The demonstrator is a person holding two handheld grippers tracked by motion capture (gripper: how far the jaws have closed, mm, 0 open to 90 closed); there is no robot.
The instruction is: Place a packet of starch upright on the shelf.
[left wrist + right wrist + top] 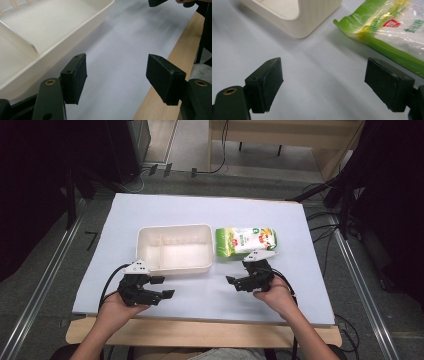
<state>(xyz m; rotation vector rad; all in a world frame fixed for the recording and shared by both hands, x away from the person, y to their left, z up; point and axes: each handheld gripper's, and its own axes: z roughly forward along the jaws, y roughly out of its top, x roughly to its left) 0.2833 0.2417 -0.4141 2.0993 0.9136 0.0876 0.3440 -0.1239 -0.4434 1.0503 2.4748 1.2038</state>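
At centre frame the green snack bag (246, 241) lies just right of the white tray (175, 248). Both my grippers gape empty; my right gripper (240, 281) should probably pinch its crimped edge squarely.

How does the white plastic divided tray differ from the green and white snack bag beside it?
The white plastic divided tray is rigid, plain and open-topped, with an inner partition; the green and white snack bag is soft, glossy and printed. The tray looks larger than the bag. The tray holds nothing visible; the bag looks sealed. Both rest on the pale table sheet, side by side.
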